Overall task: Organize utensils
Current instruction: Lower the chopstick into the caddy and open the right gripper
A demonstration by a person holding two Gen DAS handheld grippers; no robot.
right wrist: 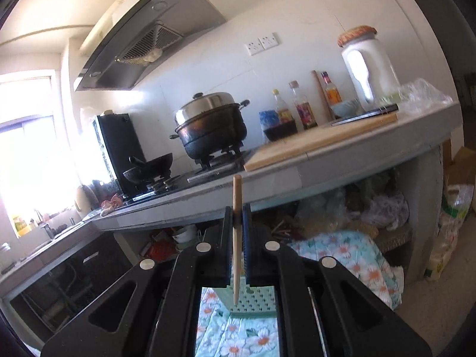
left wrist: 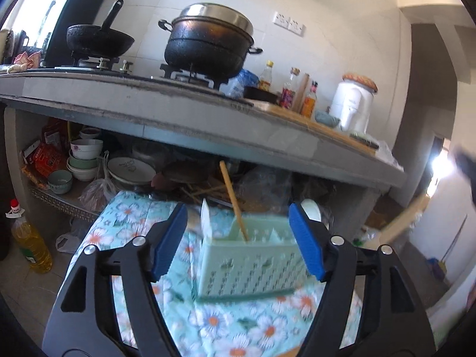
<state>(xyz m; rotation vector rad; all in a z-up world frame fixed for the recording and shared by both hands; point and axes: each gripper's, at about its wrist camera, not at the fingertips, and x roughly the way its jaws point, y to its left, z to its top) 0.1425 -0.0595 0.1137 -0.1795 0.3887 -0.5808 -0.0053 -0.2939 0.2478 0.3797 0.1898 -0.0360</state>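
Utensil caddy (left wrist: pixel 253 264), pale green, perforated walls: stands upright on the floral cloth (left wrist: pixel 226 324), between the spread blue pads of the left gripper (left wrist: pixel 238 241), untouched by either. Contents: one wooden chopstick (left wrist: pixel 233 200) leaning in a slot, one white utensil (left wrist: pixel 206 218) at the left end. Right gripper (right wrist: pixel 238 241): jaws pressed together, pinching a second wooden chopstick (right wrist: pixel 237 205), near upright, above the caddy. Kitchen counter (left wrist: pixel 178 116) behind.

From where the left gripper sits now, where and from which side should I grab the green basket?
Take the green basket by its two short end walls, coming straight on, level. The left gripper has open jaws already flanking it, and the upright chopstick inside blocks a top approach.
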